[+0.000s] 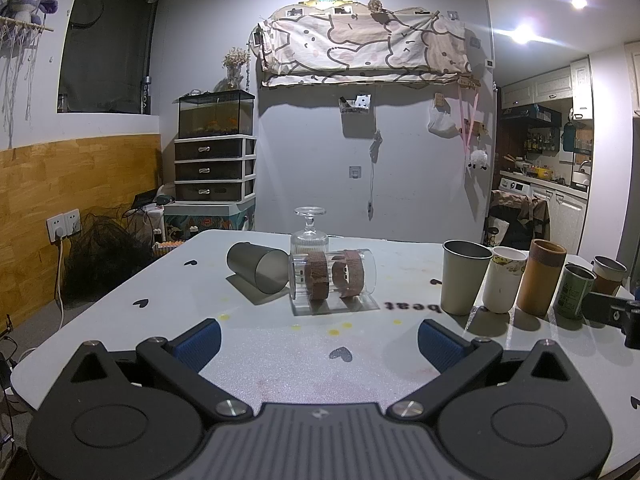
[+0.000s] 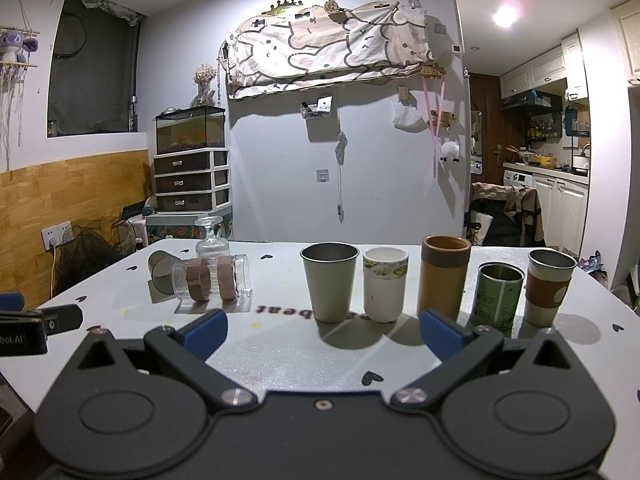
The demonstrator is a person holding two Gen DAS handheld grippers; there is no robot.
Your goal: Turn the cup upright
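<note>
From the left wrist view, the left claw (image 1: 319, 338) is seen spread wide and empty above the near part of the desk (image 1: 280, 368). The clear cup (image 1: 332, 278), wrapped in two brown bands, lies on its side straight ahead of it, its long axis running left to right. A dark metal cup (image 1: 258, 270) lies tipped just left of it, and an inverted glass goblet (image 1: 309, 232) stands just behind.

From the right wrist view, the right claw (image 2: 323, 330) is likewise spread and empty, facing the row of upright cups (image 2: 436, 284). The clear cup (image 2: 211, 278) is found far to its left, so the left claw is judged the nearer one.
</note>
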